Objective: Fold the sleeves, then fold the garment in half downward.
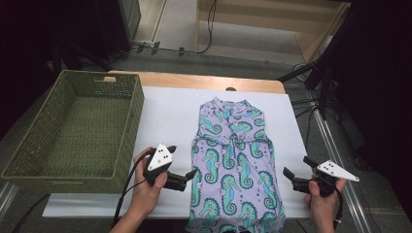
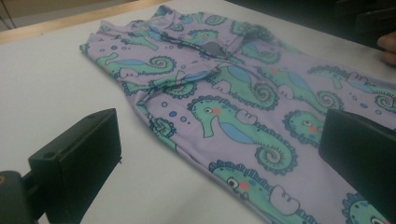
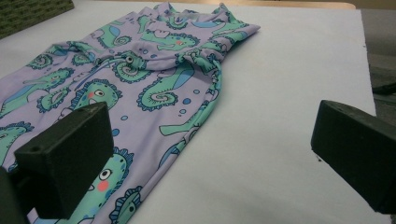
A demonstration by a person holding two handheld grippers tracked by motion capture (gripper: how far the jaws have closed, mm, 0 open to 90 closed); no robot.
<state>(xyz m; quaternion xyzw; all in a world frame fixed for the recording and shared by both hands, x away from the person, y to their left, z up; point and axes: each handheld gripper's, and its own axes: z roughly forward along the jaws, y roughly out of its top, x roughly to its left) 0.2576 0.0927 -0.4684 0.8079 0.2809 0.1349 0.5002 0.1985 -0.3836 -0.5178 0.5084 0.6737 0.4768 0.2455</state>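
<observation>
Item: child's sleeveless dress (image 1: 235, 165), lilac with green seahorse print, lying flat and face up on the white sheet (image 1: 170, 114) that is covering the table; neckline pointing to the far edge, hem hanging toward the person's side. In the left gripper view the dress (image 2: 243, 112) is showing a gathered waist and a small button; in the right gripper view its side seam (image 3: 196, 119) is running between the jaws.

Left gripper (image 1: 190, 175): hovering just beside the dress's left edge near the hem, jaws standing wide apart, holding nothing.

Right gripper (image 1: 295, 175): waiting near the dress's right edge, a strip of bare sheet between them, jaws likewise spread, empty.

Green woven basket (image 1: 73, 131): sitting empty at the table's left, apart from the dress.

Step in hand, as I am judging it: both tools are lining up on opposite sides of the lower skirt, the approach before a first pinch for folding.

Next move is calling for: each gripper lowering to the sheet, sliding one jaw under the fabric edge, closing on the cloth alone, both sides lifting evenly so the dress is not skewing
</observation>
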